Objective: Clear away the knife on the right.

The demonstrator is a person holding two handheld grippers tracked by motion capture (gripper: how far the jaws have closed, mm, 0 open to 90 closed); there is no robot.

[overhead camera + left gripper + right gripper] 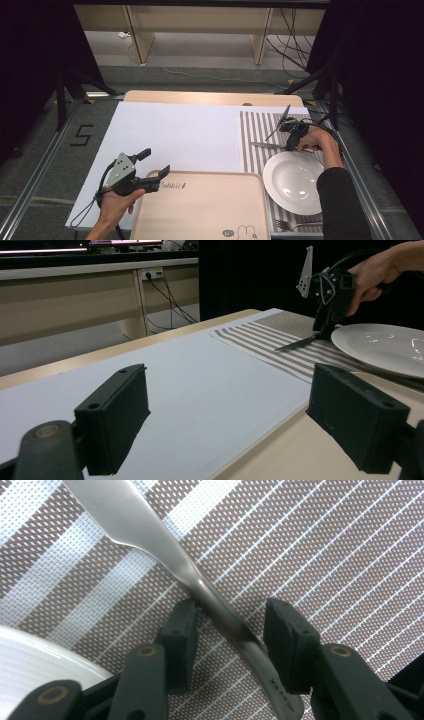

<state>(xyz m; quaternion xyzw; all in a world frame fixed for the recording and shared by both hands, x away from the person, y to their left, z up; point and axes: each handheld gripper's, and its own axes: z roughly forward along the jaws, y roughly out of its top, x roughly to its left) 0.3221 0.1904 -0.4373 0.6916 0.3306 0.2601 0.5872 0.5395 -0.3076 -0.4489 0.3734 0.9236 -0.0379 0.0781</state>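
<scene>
Your left hand [112,202] held the left tongs [154,171] low and level, jaws spread wide with nothing between them. Your right hand [320,142] reached forward with the right tongs [290,145] tipped steeply down, jaws part-closed but pressing on nothing.

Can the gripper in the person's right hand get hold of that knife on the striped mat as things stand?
Probably yes. The right gripper already straddles the knife handle on the striped placemat, jaws apart on either side, nothing between. The plate sits beside, not blocking.

Fork [298,226] handle beneath the plate [280,187] rim, knife [165,555] blade past the right gripper view's top edge.
</scene>
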